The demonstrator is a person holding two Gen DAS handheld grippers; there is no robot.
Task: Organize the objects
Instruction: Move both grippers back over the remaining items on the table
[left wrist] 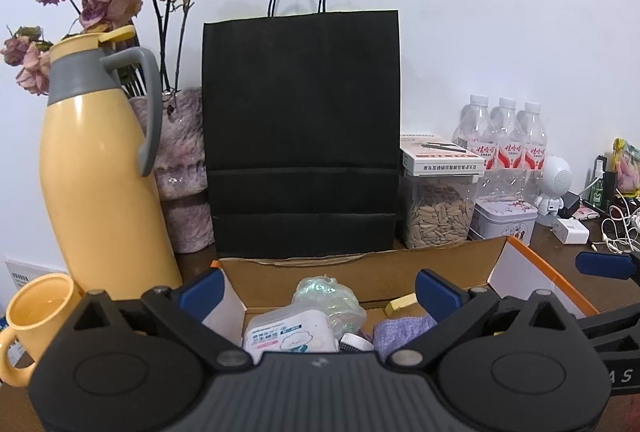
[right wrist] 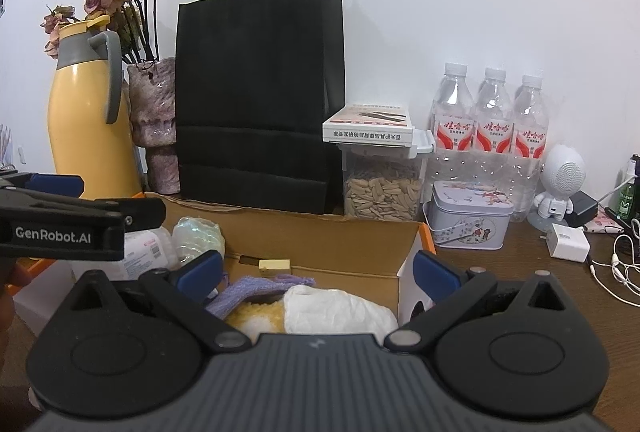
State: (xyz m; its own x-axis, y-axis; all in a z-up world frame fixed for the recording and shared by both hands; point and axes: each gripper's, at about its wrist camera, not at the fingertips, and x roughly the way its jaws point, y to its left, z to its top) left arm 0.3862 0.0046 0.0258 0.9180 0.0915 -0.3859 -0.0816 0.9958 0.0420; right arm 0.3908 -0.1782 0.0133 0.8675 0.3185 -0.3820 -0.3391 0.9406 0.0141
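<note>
Holding both tools over the open cardboard box (left wrist: 400, 264), I have nothing in either one. My left gripper (left wrist: 320, 290) stands spread wide with its pads clear of the things below it, and my right gripper (right wrist: 318, 268) is just as wide and just as empty.

The things to sort lie in the box: a pack of wipes (left wrist: 292, 332), a crumpled clear bag (left wrist: 330, 298), a purple cloth (left wrist: 402, 330), a small yellow block (right wrist: 274, 265) and, in the right view, a white wad (right wrist: 340, 306) beside something yellow and fluffy (right wrist: 258, 318).

To do this well, I judge it best to pick one thing per hand — the wipes on the left, the white wad on the right — and come down straight so the pads close on that thing alone.

Both tools tilt a little downward, side by side, facing the black paper bag (left wrist: 300, 136) behind the box. The left tool's arm crosses the right view's left edge.
</note>
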